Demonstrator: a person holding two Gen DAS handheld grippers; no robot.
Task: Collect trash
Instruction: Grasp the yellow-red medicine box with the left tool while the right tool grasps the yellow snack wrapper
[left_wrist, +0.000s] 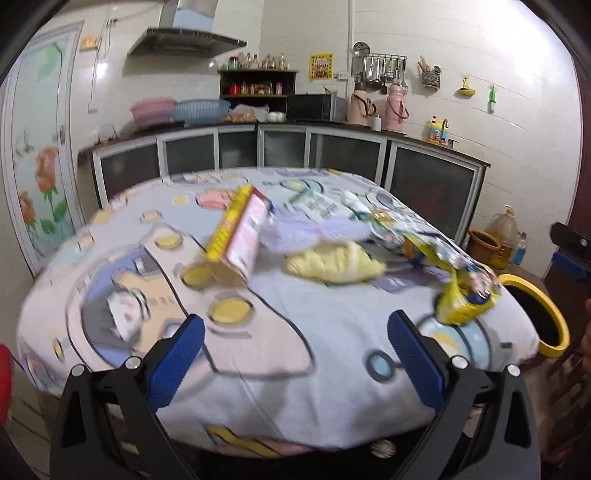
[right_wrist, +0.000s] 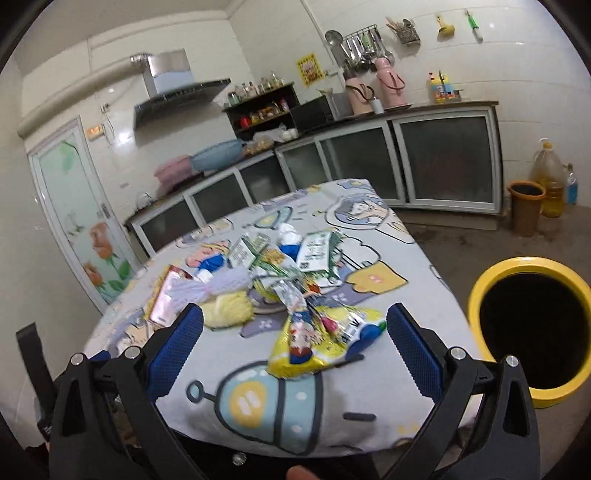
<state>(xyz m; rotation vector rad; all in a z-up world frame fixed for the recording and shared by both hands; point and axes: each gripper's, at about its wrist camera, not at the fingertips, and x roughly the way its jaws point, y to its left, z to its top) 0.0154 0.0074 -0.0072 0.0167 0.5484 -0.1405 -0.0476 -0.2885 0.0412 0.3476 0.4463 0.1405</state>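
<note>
Trash lies in a heap on the cartoon-print tablecloth (left_wrist: 295, 347). A pink and yellow carton (left_wrist: 236, 236) stands tilted at the heap's left, beside a crumpled yellow tissue (left_wrist: 334, 264) and a yellow snack bag (left_wrist: 467, 295). My left gripper (left_wrist: 295, 328) hovers open over the near table edge, nothing between its blue pads. In the right wrist view the yellow snack bag (right_wrist: 321, 339) lies just ahead of my right gripper (right_wrist: 295, 325), which is open and empty. Green and white wrappers (right_wrist: 314, 254) and the tissue (right_wrist: 229, 308) lie farther back. A yellow-rimmed bin (right_wrist: 532, 325) stands at the table's right.
The yellow bin's rim (left_wrist: 543, 314) shows past the table's right edge. Kitchen counters with cabinets (left_wrist: 280, 147) run along the back wall. A brown bucket (right_wrist: 526, 212) and oil jug (right_wrist: 550, 177) sit on the floor at the far right. A flowered door (left_wrist: 40, 147) is at left.
</note>
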